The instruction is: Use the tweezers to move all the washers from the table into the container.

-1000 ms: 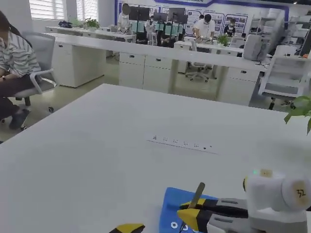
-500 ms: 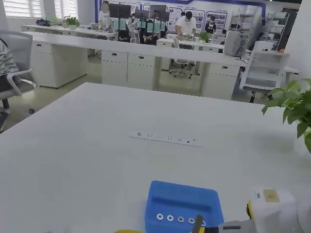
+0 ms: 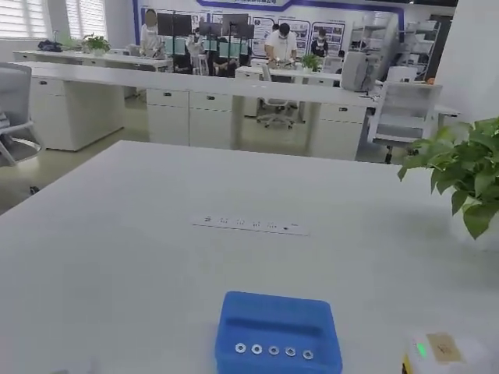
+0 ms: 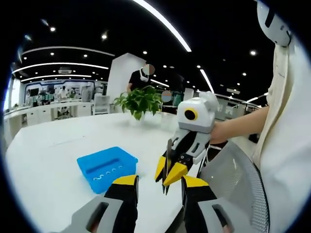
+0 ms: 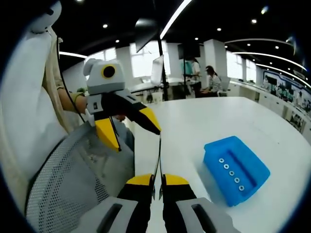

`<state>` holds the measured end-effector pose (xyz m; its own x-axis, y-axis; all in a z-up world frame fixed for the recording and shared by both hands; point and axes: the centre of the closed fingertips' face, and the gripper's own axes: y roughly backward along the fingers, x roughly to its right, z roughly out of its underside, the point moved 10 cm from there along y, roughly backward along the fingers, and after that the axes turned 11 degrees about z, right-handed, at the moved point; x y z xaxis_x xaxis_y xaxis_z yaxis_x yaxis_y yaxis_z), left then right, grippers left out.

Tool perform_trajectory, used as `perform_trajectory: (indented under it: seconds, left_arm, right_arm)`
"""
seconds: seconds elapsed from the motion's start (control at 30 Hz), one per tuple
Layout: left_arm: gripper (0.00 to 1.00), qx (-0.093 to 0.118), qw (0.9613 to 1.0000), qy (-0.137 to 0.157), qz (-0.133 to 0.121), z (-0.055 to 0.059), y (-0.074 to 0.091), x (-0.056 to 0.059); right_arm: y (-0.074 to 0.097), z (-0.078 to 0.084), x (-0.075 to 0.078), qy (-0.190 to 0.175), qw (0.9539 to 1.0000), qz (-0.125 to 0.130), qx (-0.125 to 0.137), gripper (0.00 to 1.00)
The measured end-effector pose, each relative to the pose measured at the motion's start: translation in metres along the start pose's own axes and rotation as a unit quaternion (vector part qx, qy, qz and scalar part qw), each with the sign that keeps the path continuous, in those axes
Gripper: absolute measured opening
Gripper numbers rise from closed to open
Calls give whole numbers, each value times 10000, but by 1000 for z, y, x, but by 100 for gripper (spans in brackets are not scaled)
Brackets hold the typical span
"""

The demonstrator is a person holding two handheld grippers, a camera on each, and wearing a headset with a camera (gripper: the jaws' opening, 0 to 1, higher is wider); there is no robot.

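My right gripper (image 5: 158,183) had pulled back from over the container (image 3: 277,300) toward my body, its fingers pinched shut on the tweezers (image 5: 159,155). My left gripper (image 4: 159,187) hung close by, fingers spread apart and empty. Five washers (image 3: 273,351) lay in a row inside the blue container on the white tabletop (image 3: 156,257).

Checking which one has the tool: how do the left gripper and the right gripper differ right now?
The left gripper has its jaws spread wide, while the right gripper has its jaws nearly closed. The right gripper clamps the tweezers, which stick out ahead of it; the left gripper holds nothing. Both have black jaws with yellow tips, and they face each other.
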<state>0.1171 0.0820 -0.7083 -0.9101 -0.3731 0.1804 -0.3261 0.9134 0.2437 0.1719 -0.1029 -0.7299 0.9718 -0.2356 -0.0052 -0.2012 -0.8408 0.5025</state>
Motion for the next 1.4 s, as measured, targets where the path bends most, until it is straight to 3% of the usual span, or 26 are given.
perform_trajectory:
  seconds: [0.27,0.5,0.73,1.03,1.23,1.4]
  left_arm:
    - [19,-272,9970,-378,616,-13,-21,10]
    - [18,-435,9880,-790,1256,-29,-46,15]
    - [10,-615,9817,-1038,1473,-38,-59,12]
    - [1,-886,9746,-1062,1761,-35,-70,12]
    - [0,-936,9745,-1062,1743,-34,-67,12]
    - [0,-1036,9722,-1208,1720,-36,-64,11]
  right_arm:
    - [14,14,-11,239,9992,-108,-312,4]
    - [24,17,-17,313,9987,-161,-378,4]
    - [30,20,-17,595,9967,-68,-556,4]
    - [27,23,-19,1002,9917,17,-803,4]
    - [26,22,-17,1083,9907,33,-818,4]
    - [26,22,-15,1109,9903,32,-834,4]
